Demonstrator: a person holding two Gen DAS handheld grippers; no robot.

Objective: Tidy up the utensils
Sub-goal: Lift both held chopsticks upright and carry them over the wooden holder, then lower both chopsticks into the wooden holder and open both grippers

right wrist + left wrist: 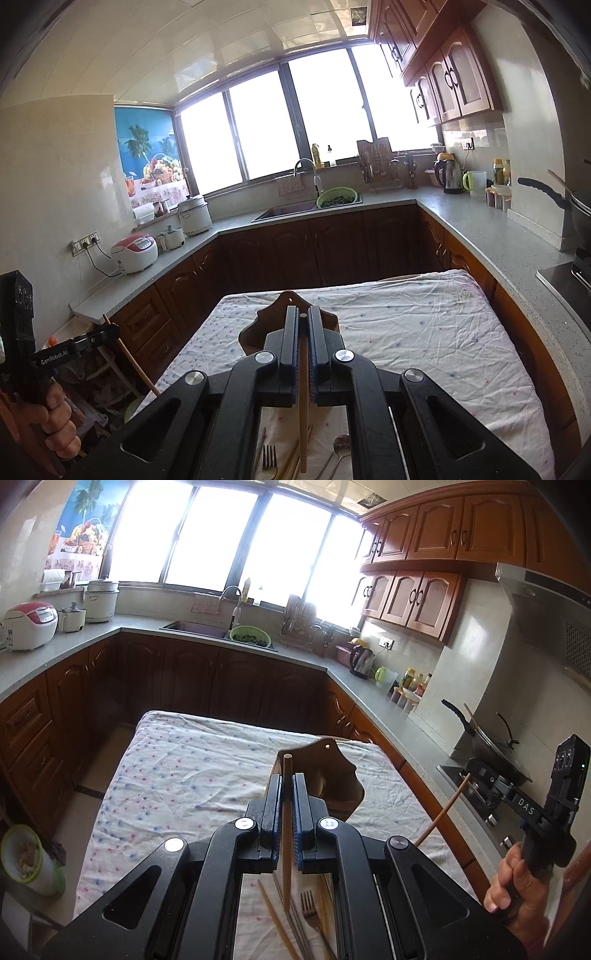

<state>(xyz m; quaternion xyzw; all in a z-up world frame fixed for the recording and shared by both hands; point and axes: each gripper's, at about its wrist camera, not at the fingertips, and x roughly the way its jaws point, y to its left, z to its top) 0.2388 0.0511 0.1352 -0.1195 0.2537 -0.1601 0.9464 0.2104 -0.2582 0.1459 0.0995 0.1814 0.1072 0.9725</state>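
Observation:
My left gripper (287, 775) is shut on a wooden chopstick (287, 834) that stands nearly upright above the table. My right gripper (303, 314) is shut on another wooden chopstick (303, 406), also upright. It also shows at the right of the left wrist view (443, 808). A brown wooden utensil holder (325, 775) stands on the cloth just beyond both grippers; it also shows in the right wrist view (258, 328). Loose chopsticks (275, 919), a fork (310, 912) and a spoon (341, 443) lie on the cloth below the grippers.
The table carries a white dotted cloth (192, 771). Grey counters (417, 731) with brown cabinets ring the room. A stove with a wok (487, 753) is at the right, a sink (195, 627) at the back, a rice cooker (31, 626) at the left.

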